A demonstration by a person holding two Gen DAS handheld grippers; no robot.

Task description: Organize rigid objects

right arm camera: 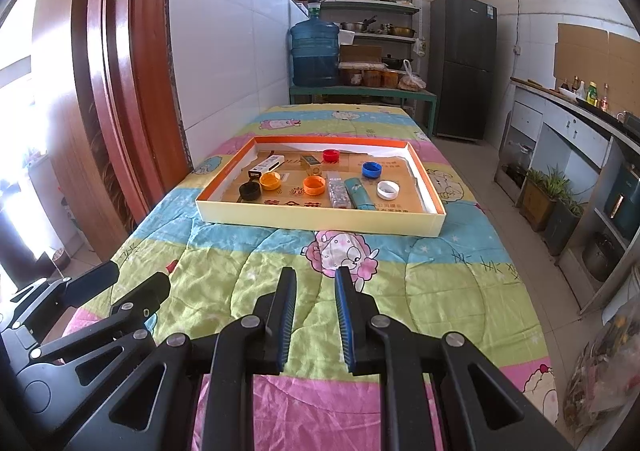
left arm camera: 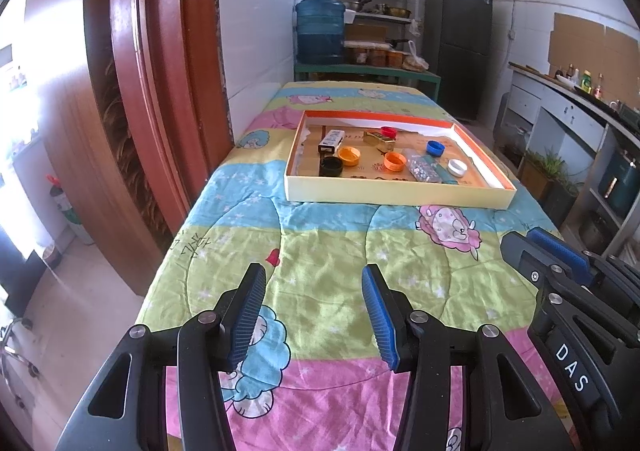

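both grippers are hanging empty, left gripper [left arm camera: 314, 315] spread, right gripper [right arm camera: 316, 321] nearly closed; i am risking scattering the caps [right arm camera: 314, 184] crowding mid-frame in the tray [right arm camera: 320, 221].

A blue water jug [right arm camera: 314, 53] stands beside cluttered shelves [right arm camera: 368, 3] and a dark fridge [right arm camera: 462, 67] behind the quilted table [right arm camera: 400, 291].

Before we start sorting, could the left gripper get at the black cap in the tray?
Probably yes: the left gripper is open and empty, and only bare quilt lies before the tray; the black cap sits just behind its low near wall.
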